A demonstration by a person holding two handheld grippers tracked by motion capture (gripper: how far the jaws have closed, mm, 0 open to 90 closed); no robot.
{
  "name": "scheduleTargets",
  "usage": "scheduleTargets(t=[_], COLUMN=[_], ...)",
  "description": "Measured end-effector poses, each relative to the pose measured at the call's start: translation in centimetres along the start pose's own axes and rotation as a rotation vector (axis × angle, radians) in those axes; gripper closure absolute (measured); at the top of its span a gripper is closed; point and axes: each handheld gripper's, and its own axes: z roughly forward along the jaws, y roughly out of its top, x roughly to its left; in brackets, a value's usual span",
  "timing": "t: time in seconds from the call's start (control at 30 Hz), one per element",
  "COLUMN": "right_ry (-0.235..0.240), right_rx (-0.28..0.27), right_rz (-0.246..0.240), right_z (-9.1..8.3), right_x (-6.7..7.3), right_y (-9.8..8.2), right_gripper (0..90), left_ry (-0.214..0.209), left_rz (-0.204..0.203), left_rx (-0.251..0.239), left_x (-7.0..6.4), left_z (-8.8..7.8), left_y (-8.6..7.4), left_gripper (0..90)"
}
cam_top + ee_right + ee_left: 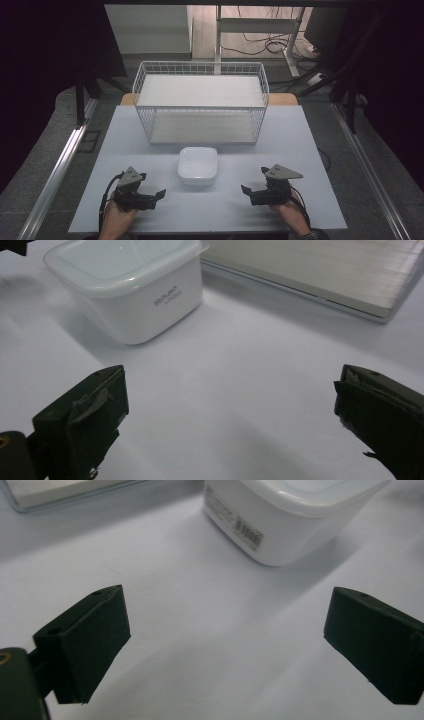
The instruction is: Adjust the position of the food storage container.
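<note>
Both released, nothing held: left claw (159, 193) and right claw (246, 190) resting on the surface (300, 150). White lidded container (197, 165) between them, just ahead, short of the wire basket (200, 100). Probably best approached level from both sides, squeezing the walls evenly below the lid.

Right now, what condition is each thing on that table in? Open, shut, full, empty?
White container: upright on the table, between the grippers, untouched; whether it is lidded or empty, I cannot tell.
Wire basket: upright behind the container, open-topped, pale flat boards inside.
Left gripper: open, holding nothing.
Right gripper: open, holding nothing.
</note>
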Motion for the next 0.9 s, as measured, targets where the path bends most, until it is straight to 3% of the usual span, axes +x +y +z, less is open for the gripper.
scheduleTargets(t=[0.17, 0.27, 0.57, 0.9], right_ry=[-0.017, -0.036, -0.031, -0.013], right_rx=[0.019, 0.073, 0.091, 0.104], right_rz=[-0.006, -0.012, -0.008, -0.004], right_z=[0.44, 0.82, 0.82, 0.88], right_x=[0.51, 0.53, 0.48, 0.35], right_y=[0.05, -0.07, 0.08, 0.41], right_gripper=[0.0, 0.0, 0.0, 0.0], left_ry=[-0.001, -0.008, -0.042, -0.040], left_rz=[0.034, 0.043, 0.006, 0.000], left_rx=[0.004, 0.014, 0.017, 0.023], left_x=[0.18, 0.16, 0.40, 0.26], left_z=[0.35, 0.53, 0.60, 0.64], left_y=[-0.15, -0.11, 0.04, 0.45], left_gripper=[4.9, 4.8, 3.9, 3.5])
